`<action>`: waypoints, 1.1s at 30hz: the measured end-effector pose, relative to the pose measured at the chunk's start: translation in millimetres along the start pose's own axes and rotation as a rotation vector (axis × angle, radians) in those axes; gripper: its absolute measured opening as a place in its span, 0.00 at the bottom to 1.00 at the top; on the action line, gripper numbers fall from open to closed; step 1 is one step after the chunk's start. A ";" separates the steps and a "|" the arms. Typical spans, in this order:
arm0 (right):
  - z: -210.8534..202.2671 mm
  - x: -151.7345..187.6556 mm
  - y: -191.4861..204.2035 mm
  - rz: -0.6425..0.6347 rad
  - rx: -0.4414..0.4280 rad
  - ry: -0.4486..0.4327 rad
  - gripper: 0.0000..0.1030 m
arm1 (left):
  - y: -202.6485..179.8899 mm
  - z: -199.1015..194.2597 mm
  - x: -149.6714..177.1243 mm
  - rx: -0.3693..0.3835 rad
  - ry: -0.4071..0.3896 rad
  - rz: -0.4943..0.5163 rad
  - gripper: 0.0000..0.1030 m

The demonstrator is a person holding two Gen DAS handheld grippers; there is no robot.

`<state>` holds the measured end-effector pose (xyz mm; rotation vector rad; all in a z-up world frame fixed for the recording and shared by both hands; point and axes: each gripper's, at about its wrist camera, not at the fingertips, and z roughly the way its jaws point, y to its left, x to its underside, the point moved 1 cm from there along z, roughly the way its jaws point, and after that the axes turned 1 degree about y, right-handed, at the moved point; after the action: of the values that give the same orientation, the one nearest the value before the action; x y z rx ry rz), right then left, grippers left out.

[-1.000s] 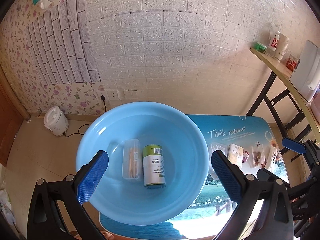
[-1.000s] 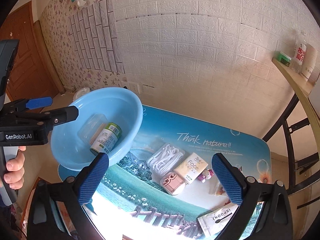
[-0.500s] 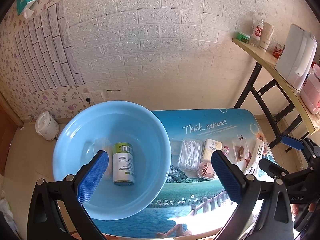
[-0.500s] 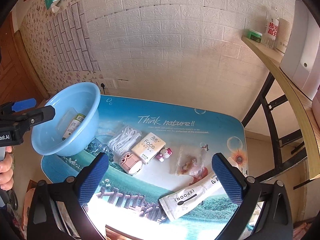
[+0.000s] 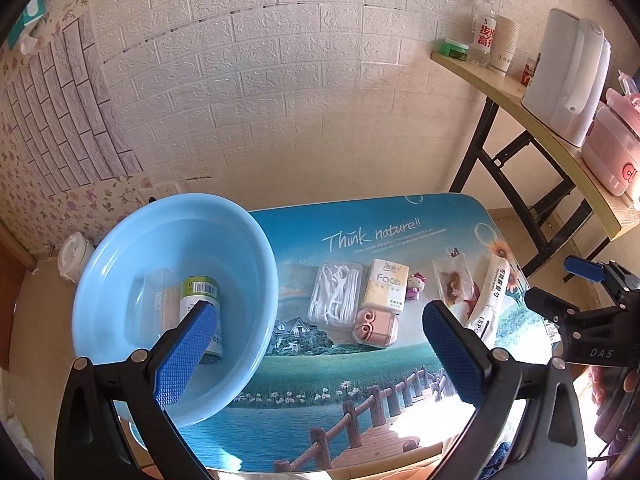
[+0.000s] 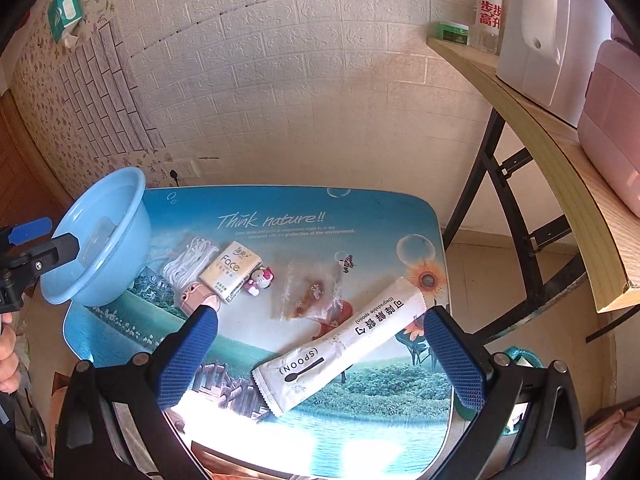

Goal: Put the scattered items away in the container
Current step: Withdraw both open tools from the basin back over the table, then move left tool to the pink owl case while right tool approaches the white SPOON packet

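Both views have swung rightward since the earlier frames, so the blue basin (image 5: 120,264) now sits at left and the spoon sachet (image 6: 340,340) lies low centre, between the spread, empty right gripper (image 6: 320,360). Left gripper (image 5: 316,356) likewise gapes empty. Flat, crinkly and probably light, the paper sachet likely wants a pinch across its narrow width.

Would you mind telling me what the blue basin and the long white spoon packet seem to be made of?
The blue basin looks like moulded plastic: one even colour, smooth glossy walls, rolled rim. The spoon packet looks like matte paper or a paper-like film, flat with crimped ends and printed text; which of the two is unclear.
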<state>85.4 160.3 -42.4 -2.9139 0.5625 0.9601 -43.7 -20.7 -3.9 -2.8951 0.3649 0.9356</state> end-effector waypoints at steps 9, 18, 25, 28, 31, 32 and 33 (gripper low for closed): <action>4.7 12.2 -19.7 0.018 0.020 0.027 1.00 | -32.6 13.1 15.8 0.043 0.030 0.060 1.00; 17.9 26.2 -20.9 0.018 0.026 0.080 1.00 | -42.7 28.2 31.5 0.063 0.052 0.061 1.00; 23.6 35.7 -23.9 0.027 0.034 0.101 1.00 | -49.6 41.8 41.1 0.070 0.053 0.069 1.00; 28.7 37.9 -21.1 0.028 0.029 0.119 1.00 | -50.1 45.6 41.2 0.073 0.057 0.064 1.00; 33.1 38.0 -14.8 0.012 0.027 0.128 1.00 | -49.0 50.6 40.5 0.063 0.064 0.062 1.00; 35.2 37.6 -13.5 0.011 0.031 0.133 1.00 | -48.1 52.5 40.4 0.062 0.069 0.059 1.00; 37.5 37.0 -12.5 0.014 0.035 0.139 1.00 | -47.0 54.1 40.5 0.060 0.074 0.055 1.00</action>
<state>95.8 164.8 -95.3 -2.9657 0.6000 0.7443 -30.9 24.6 -71.4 -2.8841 0.4717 0.8115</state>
